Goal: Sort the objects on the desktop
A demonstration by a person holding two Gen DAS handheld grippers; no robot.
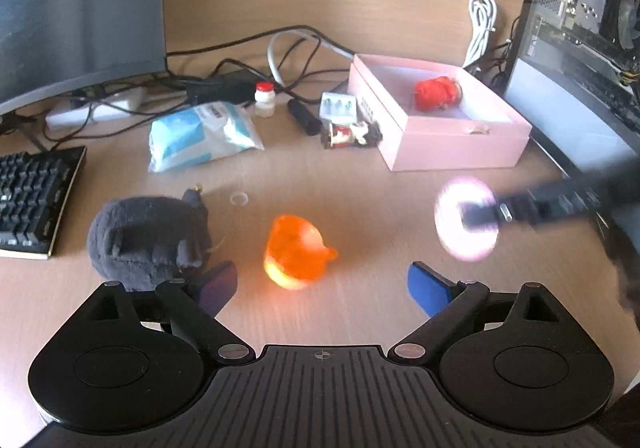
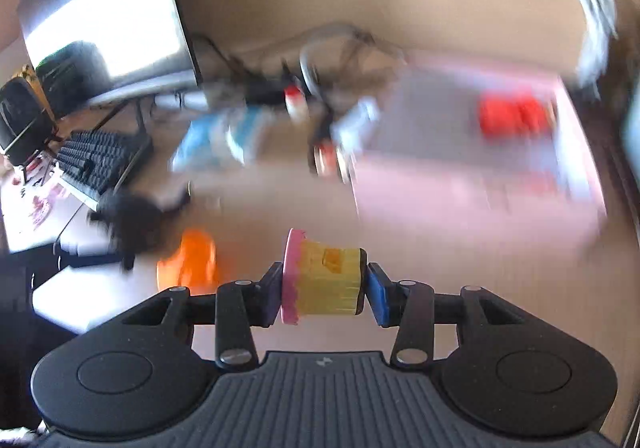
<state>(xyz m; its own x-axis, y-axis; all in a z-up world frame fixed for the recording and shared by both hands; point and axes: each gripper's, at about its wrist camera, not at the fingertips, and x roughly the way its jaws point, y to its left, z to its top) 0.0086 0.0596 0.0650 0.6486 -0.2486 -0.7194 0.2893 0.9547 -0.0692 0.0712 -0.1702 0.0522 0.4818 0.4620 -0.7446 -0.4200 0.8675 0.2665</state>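
My left gripper (image 1: 322, 284) stands open low over the desk, and an orange translucent toy (image 1: 296, 253) lies on the wood just ahead of its blue fingers (image 1: 426, 290), untouched. A dark grey plush (image 1: 148, 238) sits to its left. My right gripper (image 2: 324, 286) is shut on a yellow toy cupcake with a pink top (image 2: 322, 280), held sideways in the air; the left wrist view shows it as a pink blur (image 1: 468, 222) at the right. A pink open box (image 1: 452, 152) holds a red toy (image 1: 436, 92). The box (image 2: 472, 204) is badly blurred in the right wrist view.
A blue-white packet (image 1: 200, 134), a small white bottle (image 1: 264, 98), a black cylinder (image 1: 304, 116), a blister pack (image 1: 339, 104) and a small figurine (image 1: 352, 134) lie behind. A keyboard (image 1: 32, 200) and monitor (image 1: 80, 8) stand left, a computer case (image 1: 580, 48) right, with tangled cables (image 1: 240, 76).
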